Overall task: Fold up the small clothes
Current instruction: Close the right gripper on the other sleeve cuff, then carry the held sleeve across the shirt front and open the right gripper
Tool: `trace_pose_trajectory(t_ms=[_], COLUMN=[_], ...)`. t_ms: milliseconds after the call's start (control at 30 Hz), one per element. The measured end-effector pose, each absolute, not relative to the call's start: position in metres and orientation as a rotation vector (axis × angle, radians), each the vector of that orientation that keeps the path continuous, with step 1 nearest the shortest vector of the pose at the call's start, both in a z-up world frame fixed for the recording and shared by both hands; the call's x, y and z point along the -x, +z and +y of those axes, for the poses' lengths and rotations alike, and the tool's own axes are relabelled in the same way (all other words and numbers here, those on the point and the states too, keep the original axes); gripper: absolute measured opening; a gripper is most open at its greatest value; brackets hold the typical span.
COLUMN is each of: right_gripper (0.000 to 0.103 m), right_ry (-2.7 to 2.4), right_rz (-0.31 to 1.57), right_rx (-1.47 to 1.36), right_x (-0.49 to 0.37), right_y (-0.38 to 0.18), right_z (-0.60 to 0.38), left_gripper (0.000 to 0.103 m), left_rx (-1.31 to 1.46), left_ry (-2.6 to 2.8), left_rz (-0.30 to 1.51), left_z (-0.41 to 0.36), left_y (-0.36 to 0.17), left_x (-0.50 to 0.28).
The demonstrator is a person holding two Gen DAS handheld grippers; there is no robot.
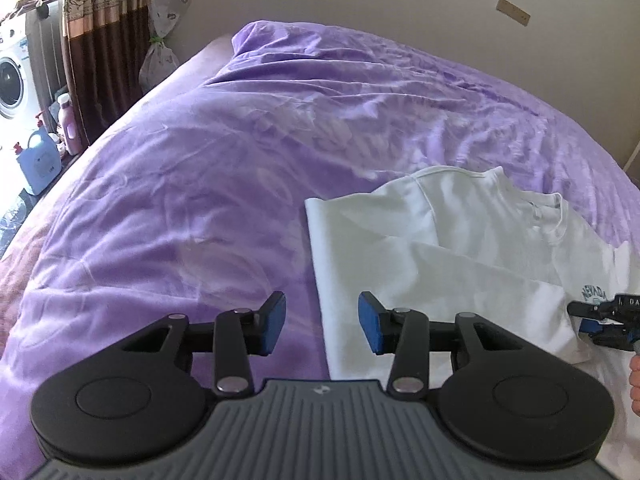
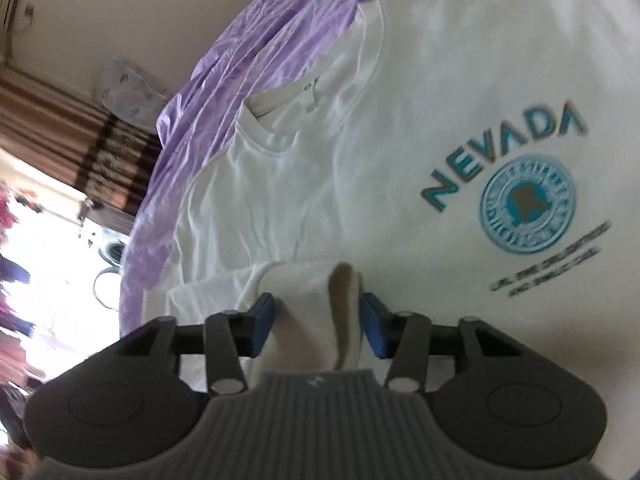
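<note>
A bed covered by a wrinkled purple blanket (image 1: 224,152) carries a white T-shirt (image 1: 460,240) printed "NEVADA", lying partly folded near its right edge.

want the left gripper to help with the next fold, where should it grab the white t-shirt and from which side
Probably the straight folded edge of the white t-shirt nearest the left gripper, coming in low from the purple bedspread side. That edge lies flat and exposed, with open jaws already facing it. The right gripper has bunched cloth between its fingers at the other side.
</note>
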State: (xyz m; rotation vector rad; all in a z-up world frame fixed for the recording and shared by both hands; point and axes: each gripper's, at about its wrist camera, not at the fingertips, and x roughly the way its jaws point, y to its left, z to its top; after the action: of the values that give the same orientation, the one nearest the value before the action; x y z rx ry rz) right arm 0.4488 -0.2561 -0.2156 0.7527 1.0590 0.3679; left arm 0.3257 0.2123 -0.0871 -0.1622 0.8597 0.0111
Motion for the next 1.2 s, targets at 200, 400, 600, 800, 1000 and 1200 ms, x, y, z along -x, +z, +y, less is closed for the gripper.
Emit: trace_pose_trajectory(t_ms=[200, 400, 600, 800, 1000, 1200], right_gripper=[0.003, 0.001, 0.001, 0.001, 0.001, 0.001], right_ry=[0.422, 0.485, 0.552, 0.469, 0.333, 0.253], right_rz=[1.019, 0.931, 0.738, 0.588, 0.653, 0.774], right_rx=[-0.738, -0.595, -0.364, -0.24, -0.212, -0.294], right_x=[-0.439, -0.452, -0.478, -0.497, -0.51, -0.512], right_y=[-0.206, -0.128, 0.012, 0.12, 0.102, 0.002], right_z=[-0.254, -0.232, -0.185, -0.195, -0.248, -0.312], left_gripper=[0.05, 0.049, 0.044, 0.033, 0.026, 0.026], left_rx=[0.167, 0.19, 0.217, 0.251, 0.268, 0.219], left_ry=[0.026, 0.063, 0.05, -0.021, -0.093, -0.115], left_rz=[0.863, 0.838, 0.794, 0.799, 0.851, 0.881], left_z=[0.215, 0.217, 0.207, 0.181, 0.147, 0.117], left_y=[-0.091, -0.087, -0.073, -0.076, -0.101, -0.119], left_x=[-0.33, -0.339, -0.351, -0.369, -0.388, -0.401])
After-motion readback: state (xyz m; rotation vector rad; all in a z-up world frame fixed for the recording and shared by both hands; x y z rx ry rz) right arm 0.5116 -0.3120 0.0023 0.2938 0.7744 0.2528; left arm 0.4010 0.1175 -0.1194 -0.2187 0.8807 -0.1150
